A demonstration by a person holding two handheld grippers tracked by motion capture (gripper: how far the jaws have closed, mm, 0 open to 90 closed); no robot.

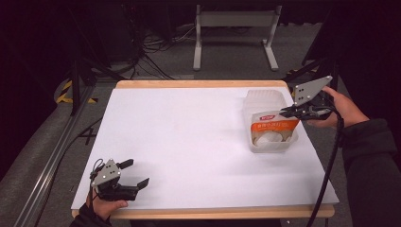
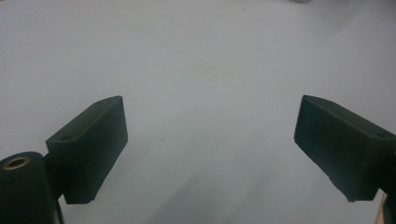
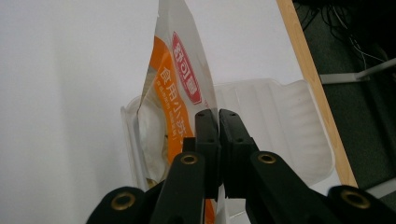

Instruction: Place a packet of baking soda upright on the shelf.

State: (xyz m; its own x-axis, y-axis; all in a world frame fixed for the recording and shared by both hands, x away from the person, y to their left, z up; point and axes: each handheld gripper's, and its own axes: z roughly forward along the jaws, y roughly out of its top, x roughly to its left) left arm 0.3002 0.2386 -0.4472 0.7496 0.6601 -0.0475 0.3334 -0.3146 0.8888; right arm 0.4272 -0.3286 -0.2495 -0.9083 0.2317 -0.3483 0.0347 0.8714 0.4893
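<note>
1. Right gripper (image 1: 289,111): held in the right hand (image 1: 341,109) at the right edge of the table (image 1: 189,142), toward the far right corner; jaws together, clamped on the upper edge of the orange-and-white packet (image 1: 273,124).
2. Same grip from the right gripper view: black jaws closed with barely a slit between them at the right gripper (image 3: 218,114), pinching the thin edge of the orange-and-white packet (image 3: 180,93), which rises upright beyond them.
3. Orange-and-white packet: standing in the clear plastic container (image 1: 270,142), lower part inside its walls, printed face with a red label turned toward the near edge of the table.
4. Clear plastic container (image 3: 280,116): resting on the white tabletop near the right edge, closer to the far right corner; hinged lid lying open behind it, toward the far edge.
5. Left gripper (image 1: 134,172): held in the left hand (image 1: 101,203) at the near left corner of the table, well apart from the container; jaws spread wide.
6. Left gripper view: jaws of the left gripper (image 2: 210,140) apart, bare white table (image 2: 201,60) between them.
</note>
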